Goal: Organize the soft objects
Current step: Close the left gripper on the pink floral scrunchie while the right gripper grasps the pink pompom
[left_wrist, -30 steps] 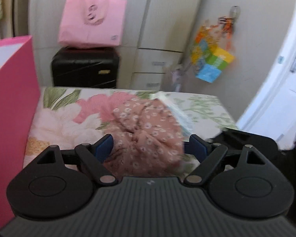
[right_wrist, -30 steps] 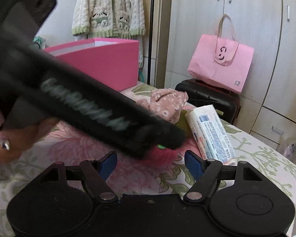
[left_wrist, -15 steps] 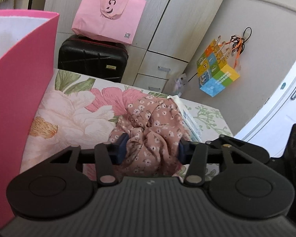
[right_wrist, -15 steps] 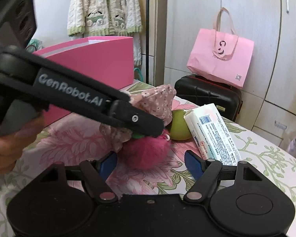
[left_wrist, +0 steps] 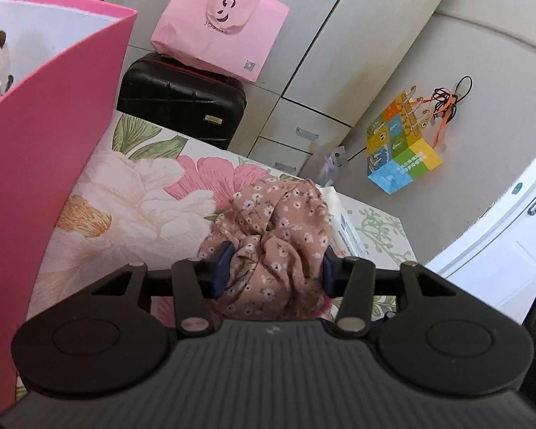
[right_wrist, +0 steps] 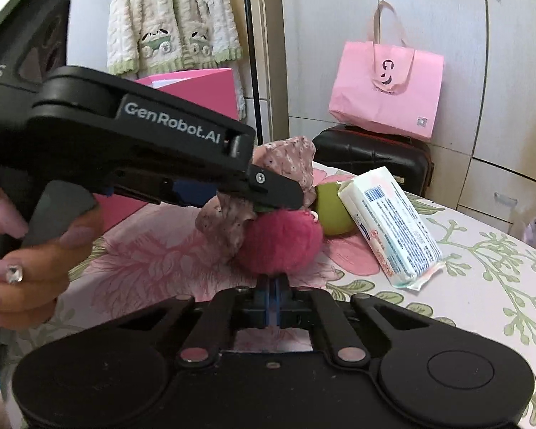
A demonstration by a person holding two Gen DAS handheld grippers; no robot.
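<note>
Two tools are in play. The left tool (left_wrist: 273, 268) has closed from a wide spread onto the floral fabric piece (left_wrist: 271, 239); its blue pads now press into both flanks of the bundle, with the jaws easing open slightly. The right tool (right_wrist: 272, 302) has snapped from spread to pressed together, pads touching, just in front of the red fluffy ball (right_wrist: 280, 243); whether a tuft is caught between the pads cannot be told.

Meaning for the task: the fabric piece is secured and, by judgement, ready for transfer to the pink box (left_wrist: 35, 164) standing at the left on the counter (right_wrist: 482, 286). The ball appears to be next in line.

Condition of the fabric piece: dusty pink with small white flowers, crumpled into deep folds, bulging above the pads. In the right wrist view it hangs from the left tool, its lower edge touching the ball. Expect it to sag and shift under load. A green rounded object (right_wrist: 334, 211) and a wrapped tissue pack (right_wrist: 396, 228) lie just beside the ball.
</note>
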